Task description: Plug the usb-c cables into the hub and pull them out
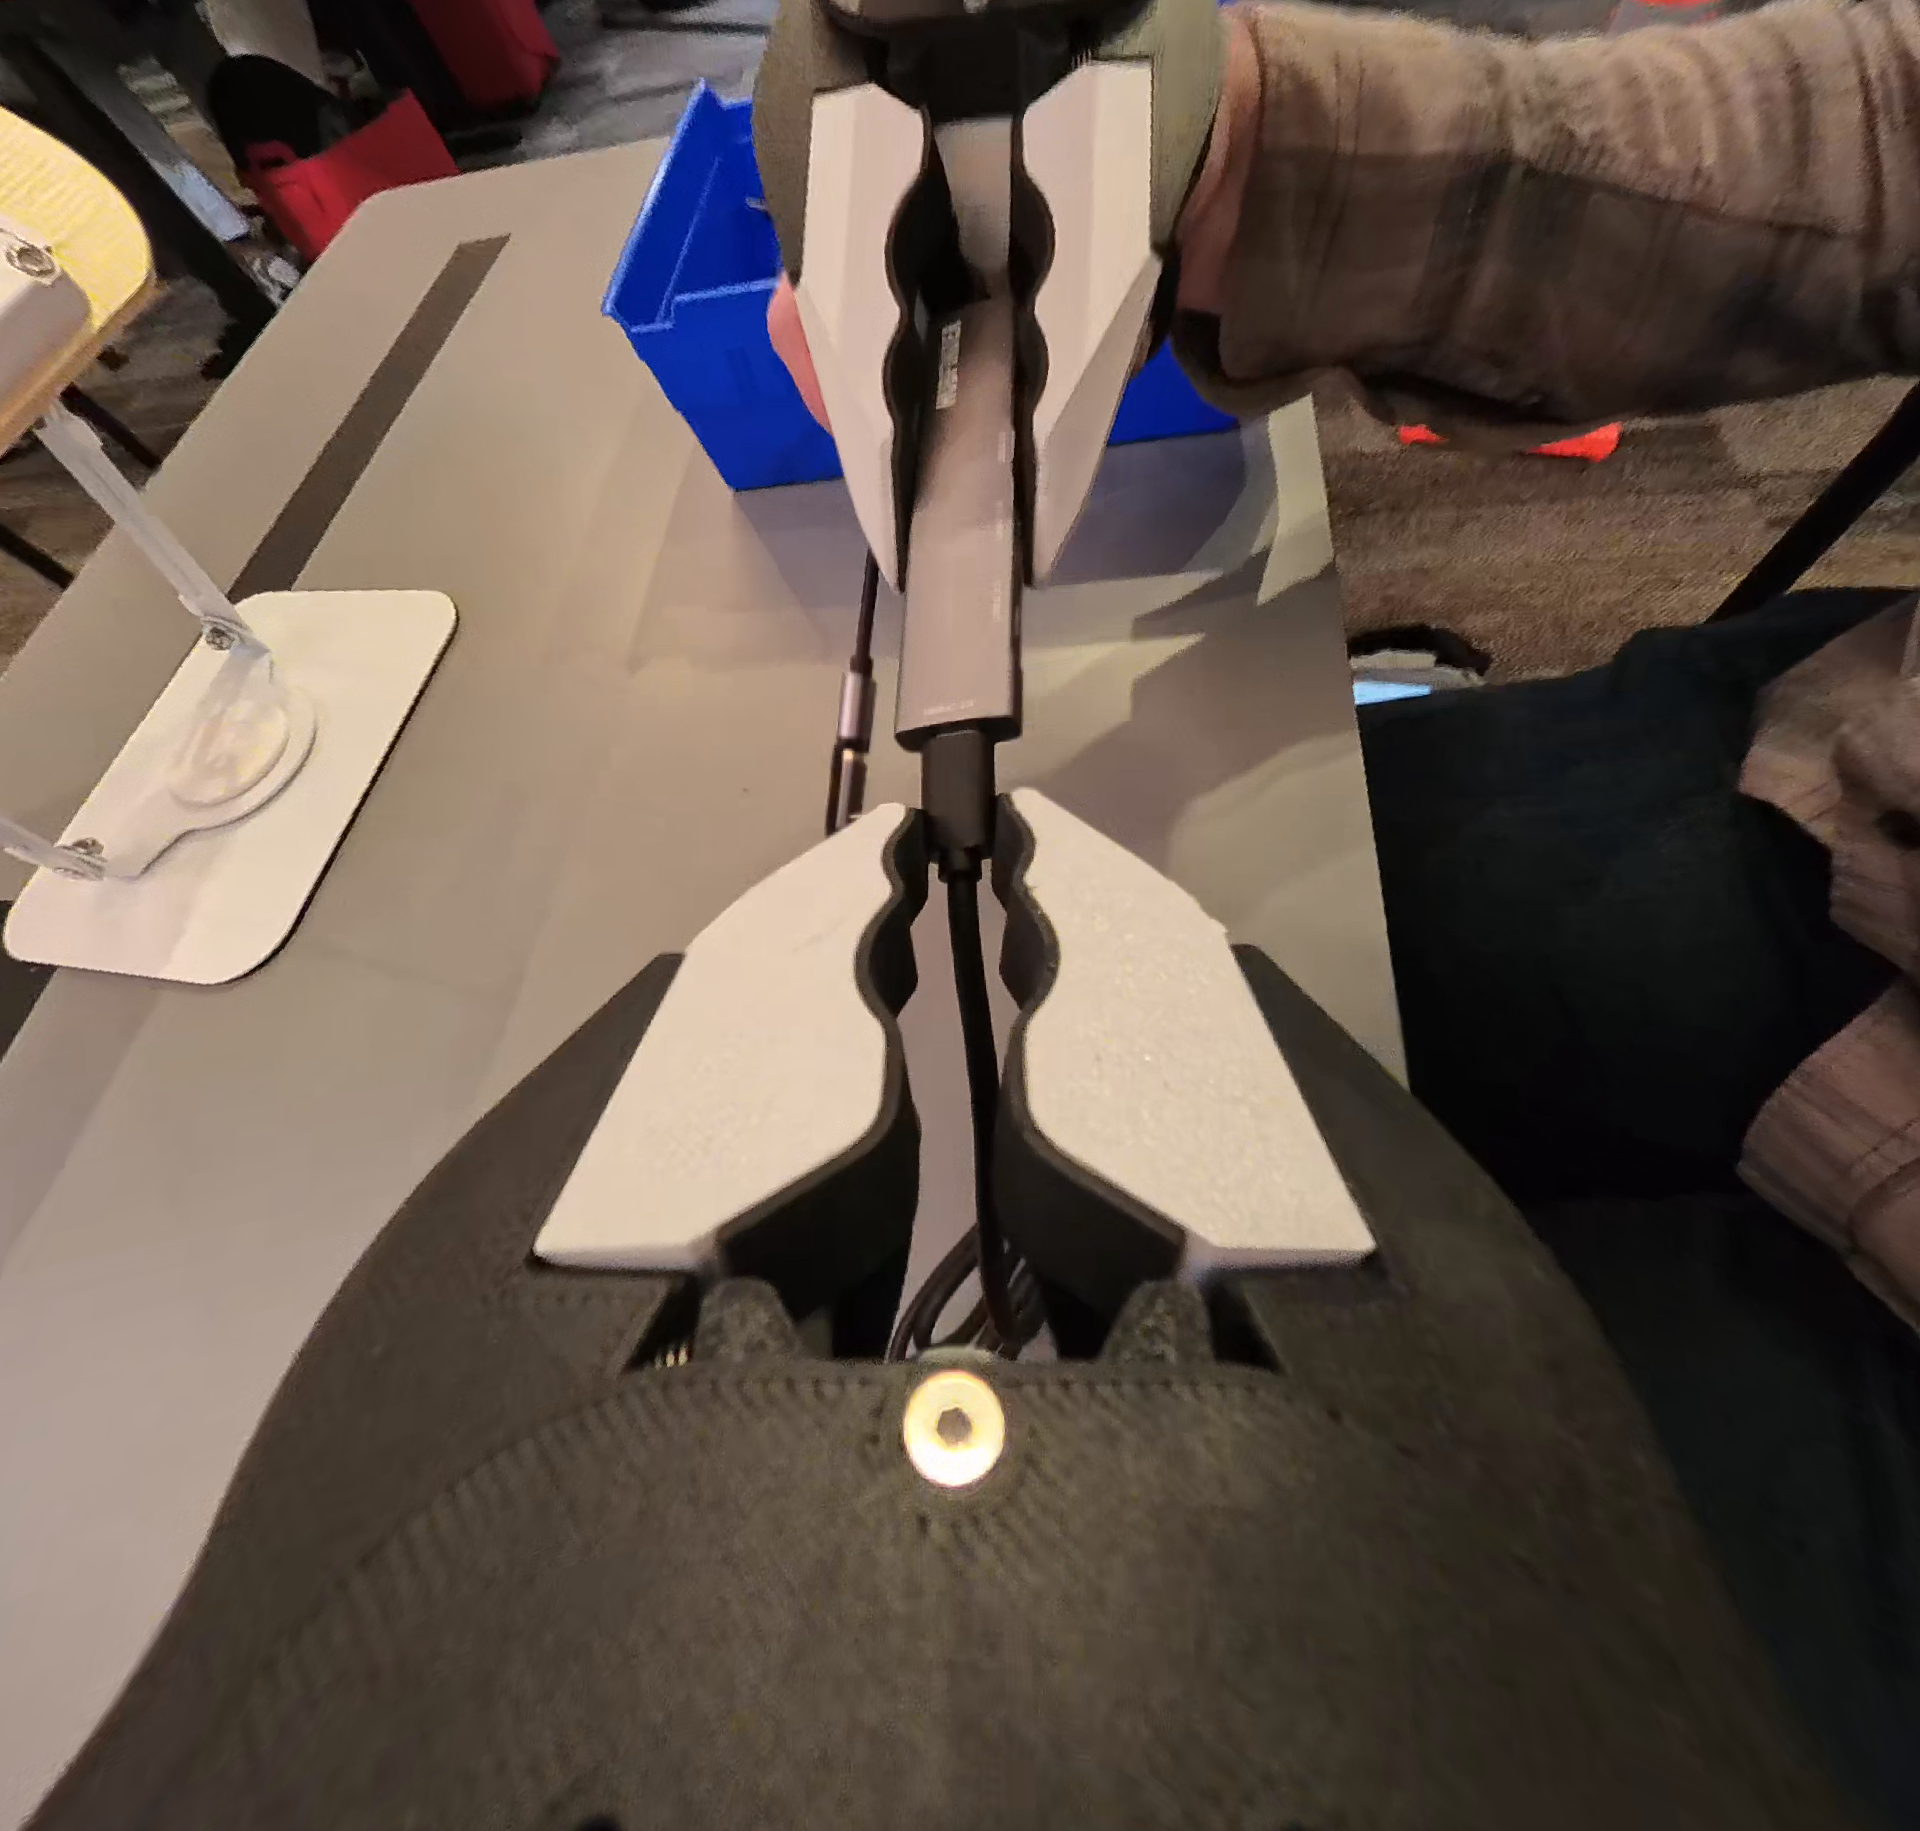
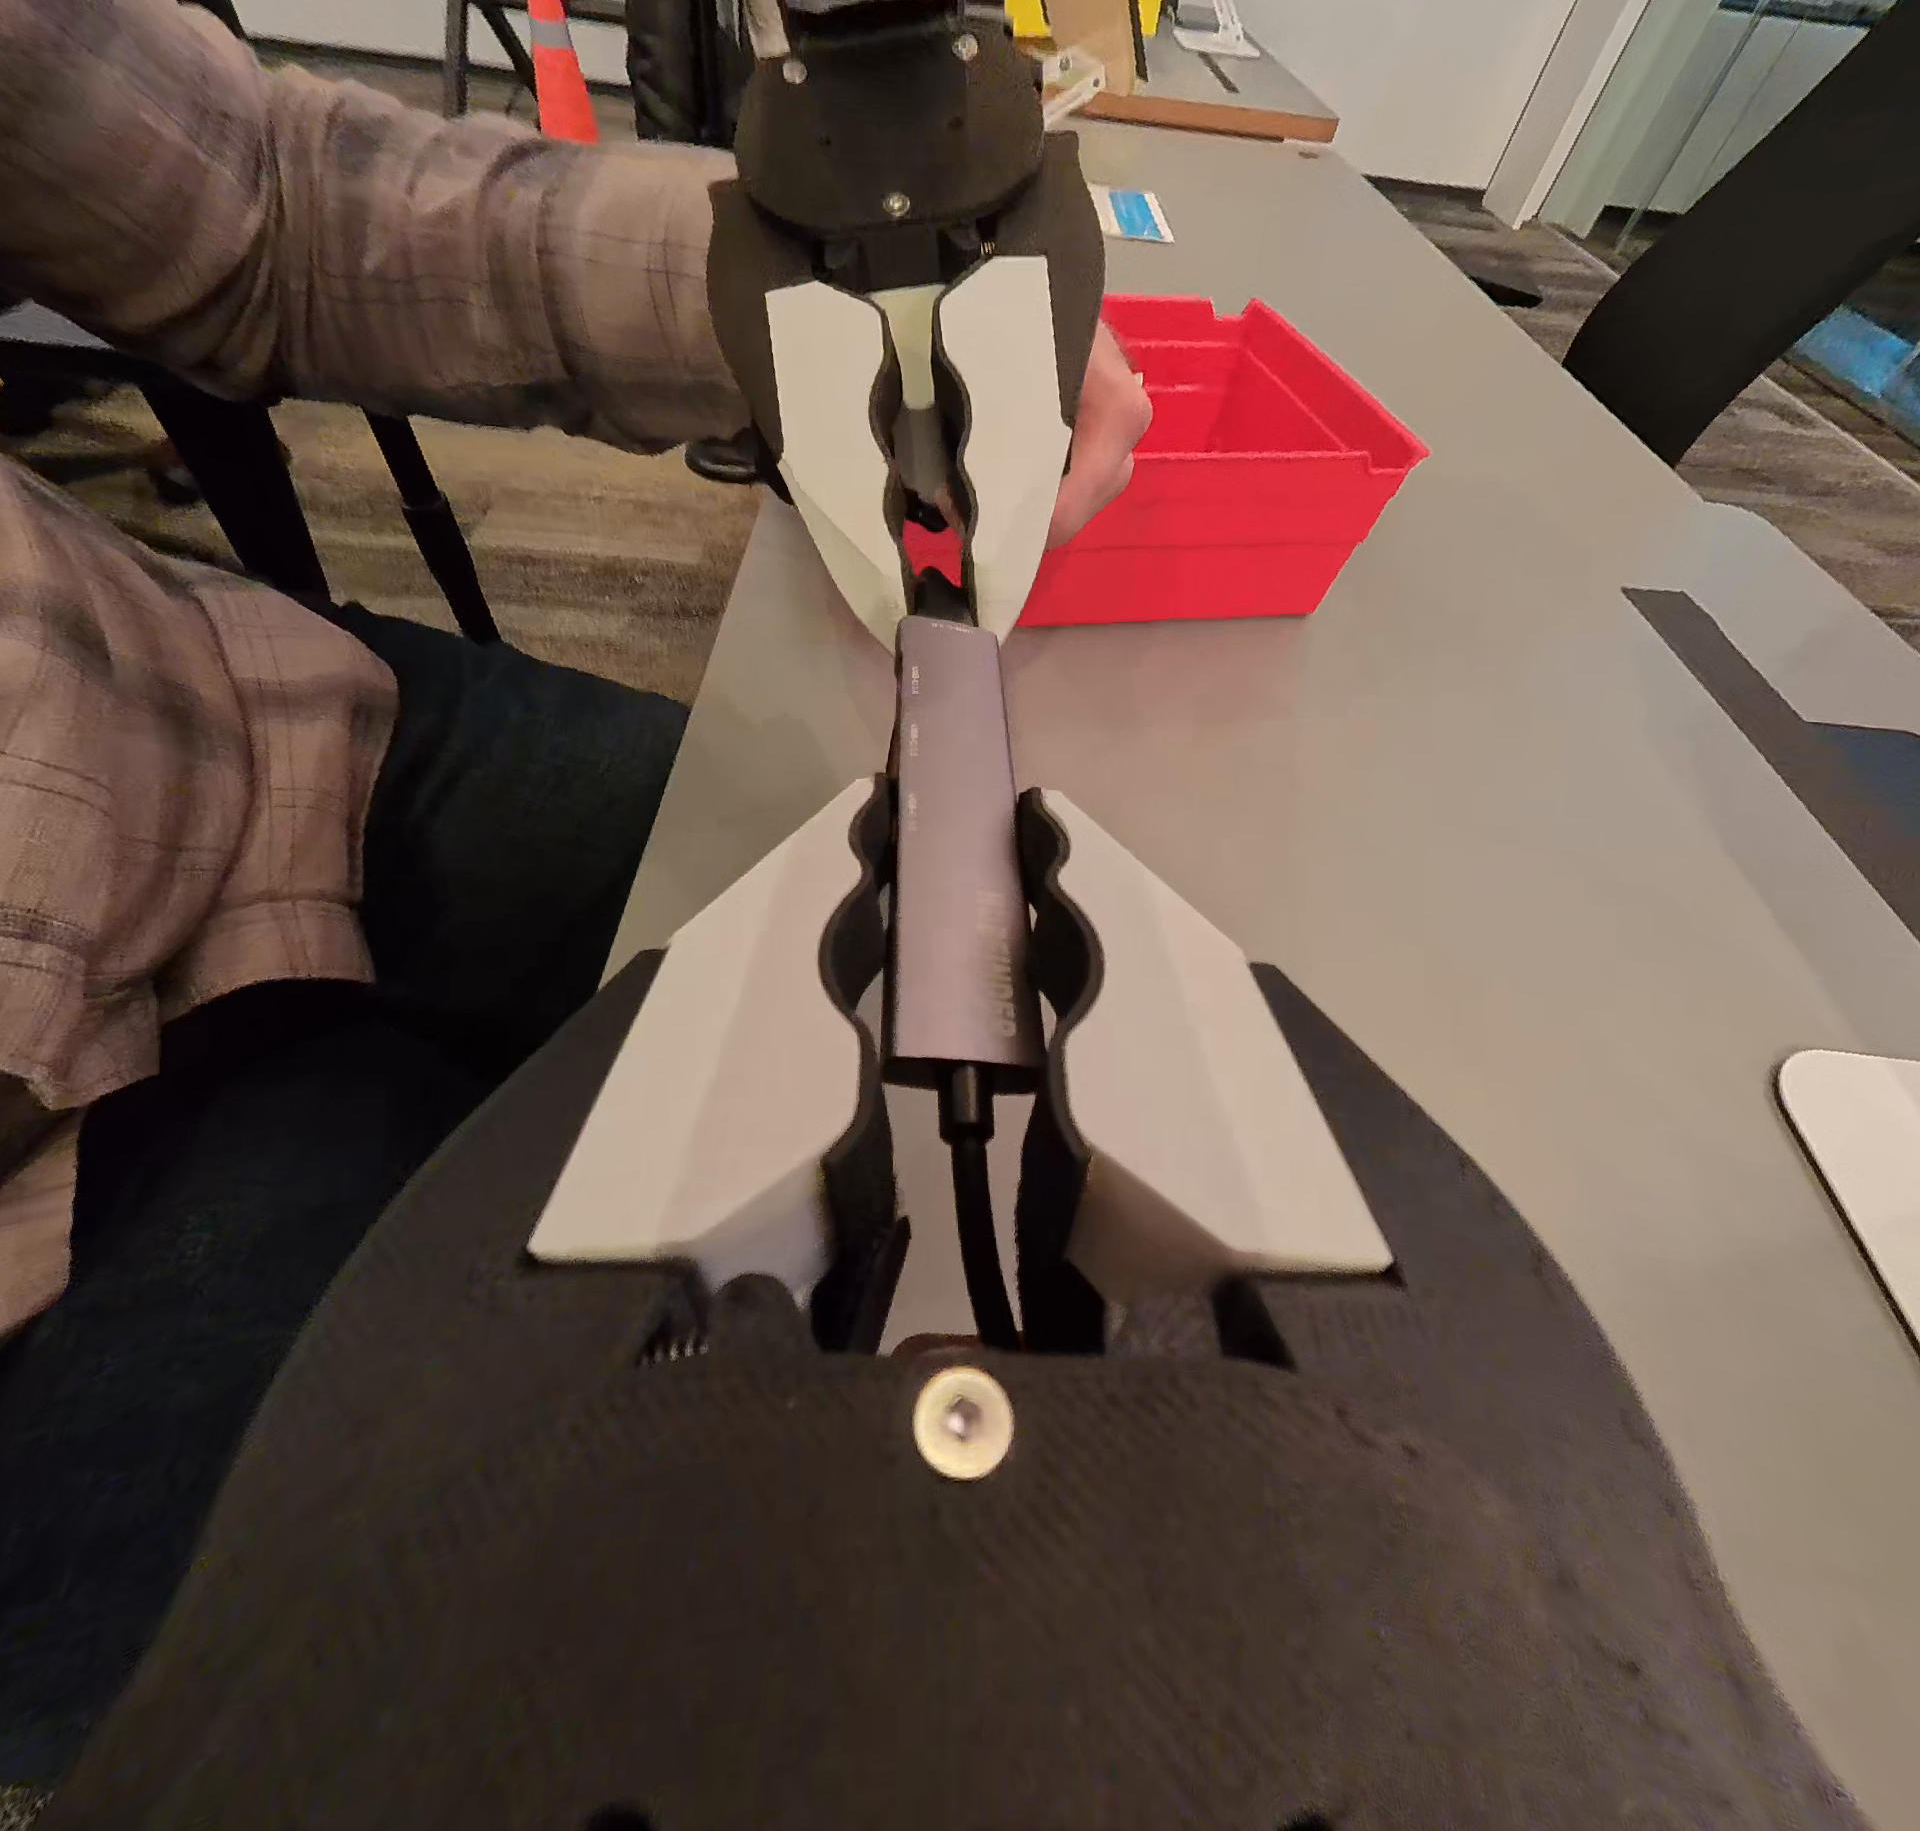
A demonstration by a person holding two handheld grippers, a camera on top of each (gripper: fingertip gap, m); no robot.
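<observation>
The slim grey hub is held in the air over the grey table. My right gripper faces me in the left wrist view and is shut on the hub's body. My left gripper is shut on a black usb-c plug that sits in the hub's near end; its black cable runs back between my fingers. A second cable end with a grey metal connector hangs just left of the hub. In the right wrist view, my right gripper clamps the hub, and my left gripper pinches at its far end.
A blue bin stands on the table behind the hub. A red bin stands on the table behind the left gripper. A white lamp base lies at the left. The person's sleeves and lap are at the table's edge. One gripper's finger ends stand about 5 cm off the other's.
</observation>
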